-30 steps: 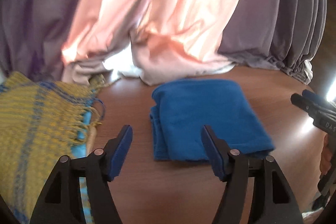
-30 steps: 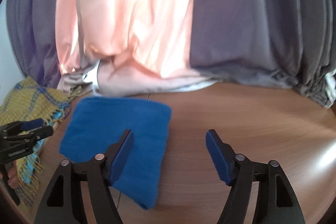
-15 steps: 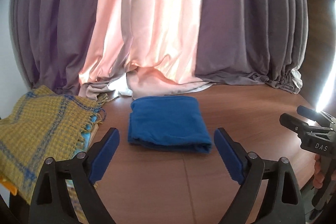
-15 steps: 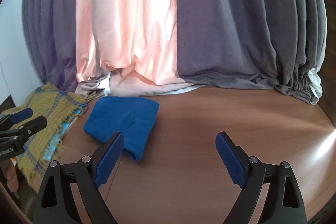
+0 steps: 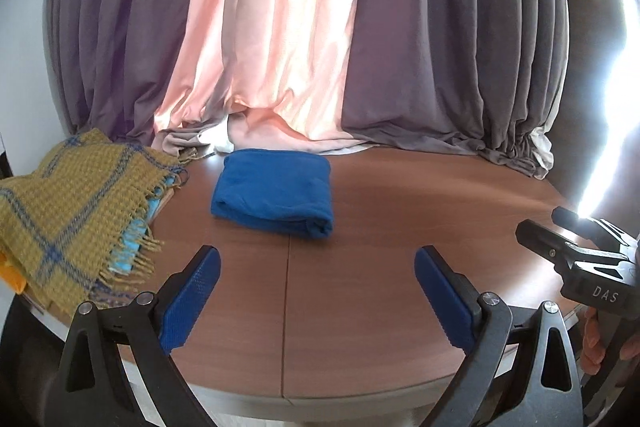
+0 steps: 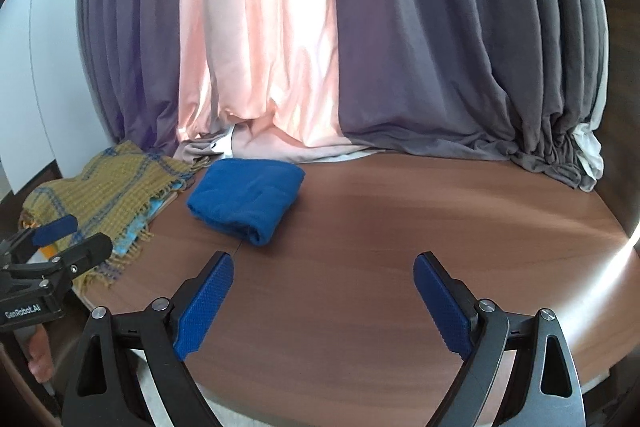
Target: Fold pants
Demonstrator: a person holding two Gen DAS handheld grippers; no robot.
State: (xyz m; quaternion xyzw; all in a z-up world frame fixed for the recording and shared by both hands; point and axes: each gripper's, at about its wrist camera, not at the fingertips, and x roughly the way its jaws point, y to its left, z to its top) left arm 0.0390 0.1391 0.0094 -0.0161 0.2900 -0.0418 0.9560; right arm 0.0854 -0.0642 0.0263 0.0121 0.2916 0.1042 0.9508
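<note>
The blue pants (image 5: 276, 191) lie folded in a compact rectangle on the round wooden table (image 5: 400, 211), toward its far left. They also show in the right wrist view (image 6: 246, 197). My left gripper (image 5: 316, 263) is open and empty, held back above the table's near edge, well short of the pants. My right gripper (image 6: 324, 267) is open and empty, also back over the near edge, to the right of the pants. Each gripper shows at the edge of the other's view.
A yellow and blue plaid scarf (image 5: 72, 195) lies heaped over other items on the table's left side, next to the pants. Grey and pink curtains (image 5: 280, 27) hang behind the table and pool on its far edge. Bright glare falls at the right.
Both grippers have pulled back and up from the folded pants, which now look smaller and farther away. The jaws of both have opened wider. The pants have not moved.
</note>
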